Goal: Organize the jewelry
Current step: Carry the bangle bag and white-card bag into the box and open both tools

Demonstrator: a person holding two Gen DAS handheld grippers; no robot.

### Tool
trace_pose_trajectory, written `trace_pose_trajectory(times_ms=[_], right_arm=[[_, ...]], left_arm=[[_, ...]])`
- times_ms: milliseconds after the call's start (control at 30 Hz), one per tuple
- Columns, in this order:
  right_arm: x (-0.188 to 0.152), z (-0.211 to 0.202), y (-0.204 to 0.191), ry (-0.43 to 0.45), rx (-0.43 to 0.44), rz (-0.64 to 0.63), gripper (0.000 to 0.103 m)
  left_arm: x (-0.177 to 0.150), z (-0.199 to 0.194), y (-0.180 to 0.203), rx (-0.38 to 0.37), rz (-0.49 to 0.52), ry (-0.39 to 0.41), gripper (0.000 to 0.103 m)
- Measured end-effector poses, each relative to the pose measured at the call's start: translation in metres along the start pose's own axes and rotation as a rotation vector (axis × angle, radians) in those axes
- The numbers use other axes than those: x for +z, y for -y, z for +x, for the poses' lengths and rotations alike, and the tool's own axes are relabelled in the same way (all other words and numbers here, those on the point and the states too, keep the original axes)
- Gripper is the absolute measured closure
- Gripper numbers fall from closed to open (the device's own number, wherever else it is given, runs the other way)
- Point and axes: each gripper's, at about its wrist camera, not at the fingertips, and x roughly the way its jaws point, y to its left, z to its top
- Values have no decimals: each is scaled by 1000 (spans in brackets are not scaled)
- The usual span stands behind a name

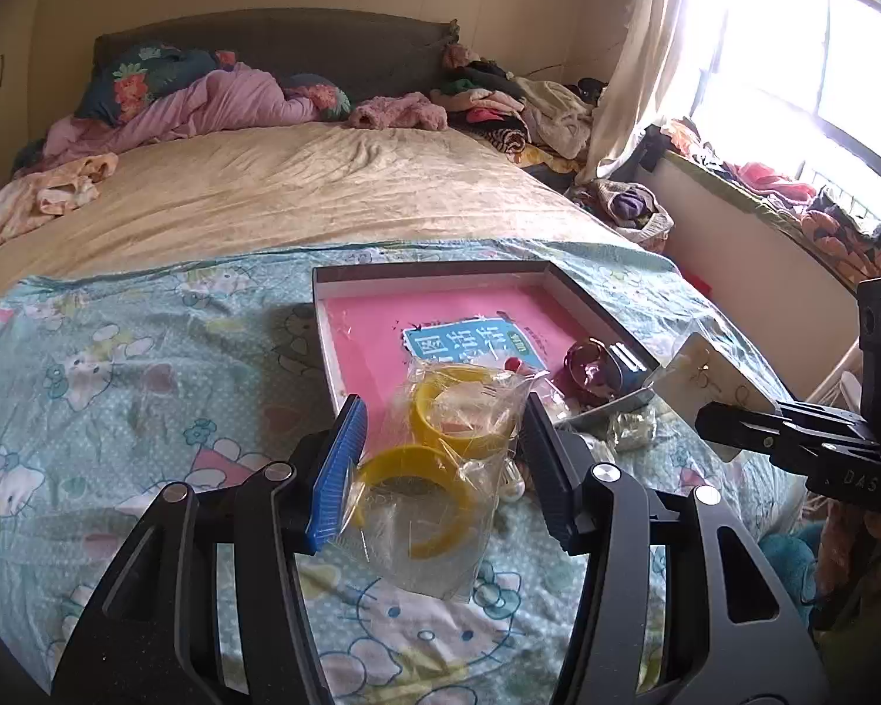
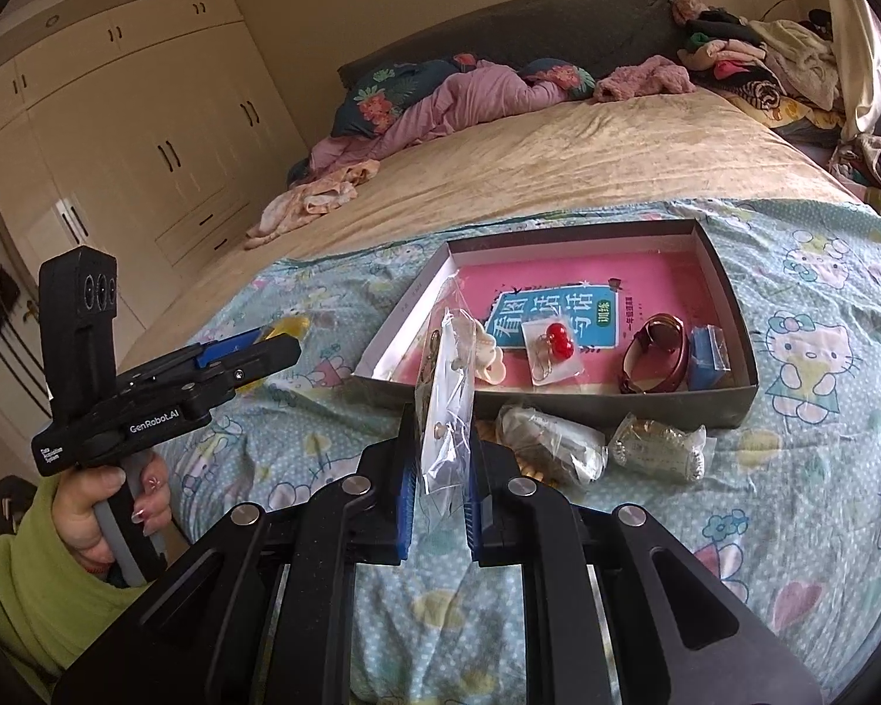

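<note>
Two packets are in the air at once, one per gripper, both short of the box. Going from the left: the left gripper (image 1: pixel 440 440) has its jaws partly closed on a clear bag of yellow bangles (image 1: pixel 440 458), pinched by its sides and hanging over the bedspread (image 2: pixel 793 470) near the bed's front edge. To its right the box (image 2: pixel 728 317) sits on the bedspread toward the foot of the bed, its pink floor mostly bare. Already inside are a cream hair clip (image 2: pixel 487 352) at the left wall, a red cherry charm (image 2: pixel 555 338) in its packet near the middle, a maroon watch (image 2: pixel 655 352) and a small blue box (image 2: pixel 708 346) toward the right wall. The right gripper (image 2: pixel 440 440) has its jaws clamped shut on a thin earring card (image 2: pixel 446 405) in a clear sleeve — held upright, just in front of the box's near wall.

By my reading the job is around halfway: four pieces are stowed and two are in hand. Two more bagged pieces, a crumpled packet (image 2: pixel 549 446) and a gold chain packet (image 2: pixel 658 449), lie on the bedspread against the outside of the near wall — with some beads half hidden behind the right jaws.
</note>
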Motion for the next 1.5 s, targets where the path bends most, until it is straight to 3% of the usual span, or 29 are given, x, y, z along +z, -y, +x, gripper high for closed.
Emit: trace_pose_trajectory(times_ms=[667,1067,1500], right_arm=[[45,-12,22,116,-32,32,91],[66,-4,51,143,-60,84,91],[70,29,79,92,-84,117,91]], left_arm=[[49,35,27,-40,20,50,58],[58,84,36,-15,42,-1,58],[54,132,32,29,53,-76,58]])
